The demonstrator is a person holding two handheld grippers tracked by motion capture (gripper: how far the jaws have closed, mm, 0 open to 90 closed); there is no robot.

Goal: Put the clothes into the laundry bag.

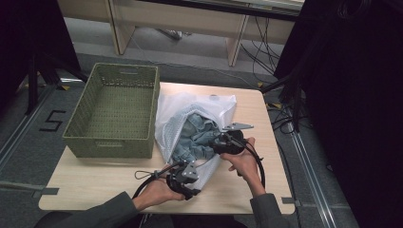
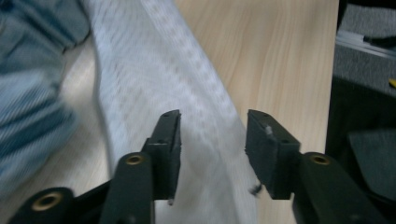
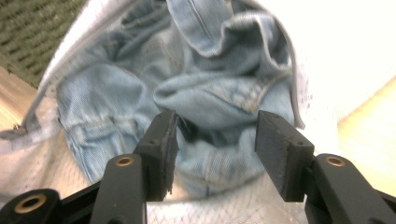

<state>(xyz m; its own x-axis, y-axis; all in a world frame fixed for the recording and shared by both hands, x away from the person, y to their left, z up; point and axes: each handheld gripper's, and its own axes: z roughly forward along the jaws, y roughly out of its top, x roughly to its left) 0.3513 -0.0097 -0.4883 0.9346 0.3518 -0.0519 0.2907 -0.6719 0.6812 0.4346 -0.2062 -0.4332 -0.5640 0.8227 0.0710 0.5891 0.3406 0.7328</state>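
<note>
- While both tools stand with jaws apart and nothing pinched, the jeans [image 1: 197,137] sit half inside the white mesh laundry bag [image 1: 190,107], and the work looks to be packing them in; nothing holds the bag mouth at this moment.
- Left tool [image 1: 191,179]: its jaws are parted, with the mesh edge [image 2: 205,140] running between and beyond them, not pressed by either pad. Risk: if it closes off-centre, it may catch a single thin layer, which could slip out or tear when pulled.
- Right tool [image 1: 222,141]: its jaws are also parted, empty, hovering just above the bunched denim [image 3: 210,98], which lies straight ahead of the pads. Risk: pushing down with open jaws could snag a pad on the waistband fold and drag the jeans back out rather than deeper.
- With neither tool gripping, the bag opening may sag shut over the denim, so the next push would meet mesh instead of cloth.
- A bag pushed without being pinned could slide over the smooth counter [image 1: 247,185] away from the right tool, toward the green basket [image 1: 114,114] lying beyond the left tool.
- Cables trailing from each tool lie near the mesh by the left hand; a loop could hook the fabric as the hand shifts.
</note>
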